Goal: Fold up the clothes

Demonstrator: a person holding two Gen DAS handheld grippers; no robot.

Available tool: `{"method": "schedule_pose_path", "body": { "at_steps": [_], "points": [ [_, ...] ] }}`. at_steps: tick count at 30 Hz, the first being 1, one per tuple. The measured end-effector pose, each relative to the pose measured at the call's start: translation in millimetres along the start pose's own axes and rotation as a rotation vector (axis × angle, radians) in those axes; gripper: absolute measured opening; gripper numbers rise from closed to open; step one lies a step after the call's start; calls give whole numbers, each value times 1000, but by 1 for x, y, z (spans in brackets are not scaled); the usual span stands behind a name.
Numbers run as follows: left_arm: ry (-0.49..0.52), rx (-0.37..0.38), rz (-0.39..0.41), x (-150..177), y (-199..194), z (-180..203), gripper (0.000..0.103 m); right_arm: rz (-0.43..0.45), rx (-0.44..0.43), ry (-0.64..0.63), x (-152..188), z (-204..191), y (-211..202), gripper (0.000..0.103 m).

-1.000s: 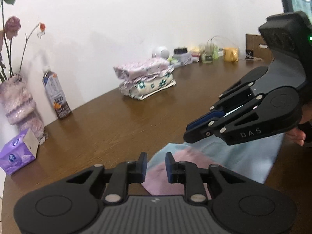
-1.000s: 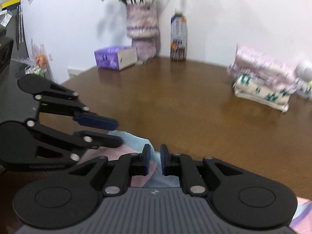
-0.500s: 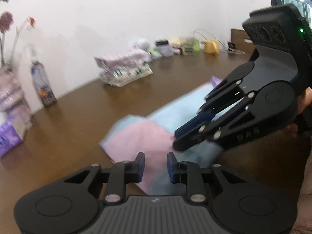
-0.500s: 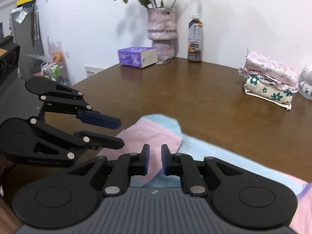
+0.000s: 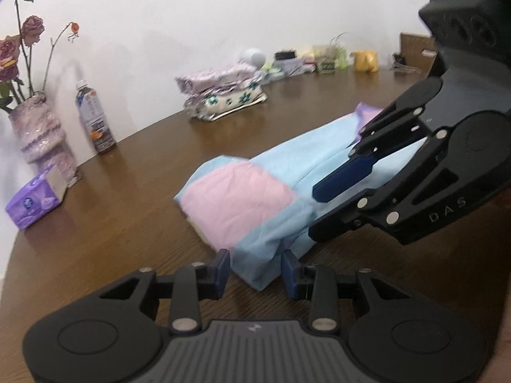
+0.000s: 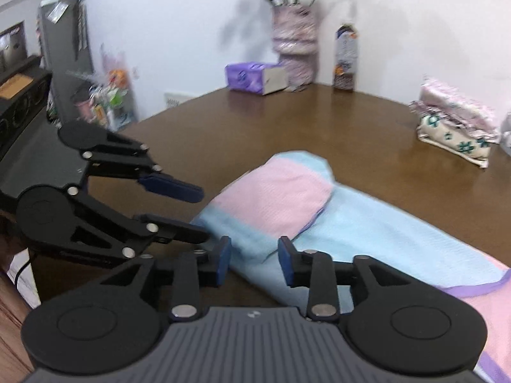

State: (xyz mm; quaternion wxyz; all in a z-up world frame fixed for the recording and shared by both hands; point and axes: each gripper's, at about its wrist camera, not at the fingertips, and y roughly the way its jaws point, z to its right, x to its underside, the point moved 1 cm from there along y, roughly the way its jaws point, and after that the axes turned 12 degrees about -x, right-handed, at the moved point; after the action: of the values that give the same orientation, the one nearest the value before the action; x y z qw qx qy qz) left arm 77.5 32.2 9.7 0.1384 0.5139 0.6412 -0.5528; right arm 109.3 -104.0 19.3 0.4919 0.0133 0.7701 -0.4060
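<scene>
A light blue and pink garment (image 5: pixel 255 191) lies folded over on the brown table (image 5: pixel 127 223); it also shows in the right wrist view (image 6: pixel 319 217). My left gripper (image 5: pixel 255 269) is open, its fingers on either side of the garment's near corner, not closed on it. My right gripper (image 6: pixel 254 258) is open above the garment's near edge. The right gripper also shows in the left wrist view (image 5: pixel 319 214), open just above the cloth. The left gripper shows in the right wrist view (image 6: pixel 201 214), open beside the garment.
A stack of folded floral clothes (image 5: pixel 220 92) sits at the back. A drink bottle (image 5: pixel 94 118), a vase with roses (image 5: pixel 41 127) and a purple tissue box (image 5: pixel 35 201) stand at the left. Small items (image 5: pixel 319 60) line the far edge. Shelving (image 6: pixel 64 73) stands beyond the table.
Both grippers opened wider and let the garment go. The garment's end now lies folded over on the table, and both grippers have pulled back toward its near edge.
</scene>
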Motion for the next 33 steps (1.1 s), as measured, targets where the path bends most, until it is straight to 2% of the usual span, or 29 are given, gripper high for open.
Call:
{"method": "schedule_pose_path", "body": {
  "at_steps": [1,3,4,5,6,8,12,15,17,18,19,21,22,23,26,31,33],
  "points": [
    [-7,-8,-4,1,1,0,20,-7,10,-6,0,-2,3,36],
    [-18,-21,-10,2,4,0,15,-20,36,-12,2,-3,11,35],
    [-21,-22,-8,3,3,0,12,-26,50,-11,2,-3,14,29],
    [-24,-23,-6,3,2,0,12,-29,49,-5,3,-2,15,14],
    [-27,-24,-4,4,1,0,10,-31,45,2,4,-1,16,9],
    [-33,-25,-4,5,0,-1,9,-30,41,10,5,0,16,3],
    [-46,-23,-10,8,-2,-1,9,-32,39,14,8,1,13,1],
    [-72,0,-13,8,-5,-5,14,-40,31,16,10,0,13,1],
    [-111,35,-6,7,-11,-11,31,-28,36,25,10,2,9,2],
    [-137,51,7,7,-15,-16,51,-21,40,30,10,4,7,2],
    [-172,60,26,6,-20,-21,62,-14,43,34,10,5,5,6],
    [-268,72,39,4,-21,-33,67,1,49,44,10,8,1,19],
    [-320,79,40,3,-21,-40,68,8,52,49,10,10,-1,29],
    [-372,84,36,1,-19,-46,69,15,56,54,10,11,-3,32],
    [-514,84,-21,-4,3,-61,69,36,65,68,10,16,-10,32],
    [-602,90,-118,-11,37,-70,60,58,77,80,13,21,-18,32],
    [-636,99,-152,-10,45,-71,60,61,80,80,16,24,-21,33]
  ]
}}
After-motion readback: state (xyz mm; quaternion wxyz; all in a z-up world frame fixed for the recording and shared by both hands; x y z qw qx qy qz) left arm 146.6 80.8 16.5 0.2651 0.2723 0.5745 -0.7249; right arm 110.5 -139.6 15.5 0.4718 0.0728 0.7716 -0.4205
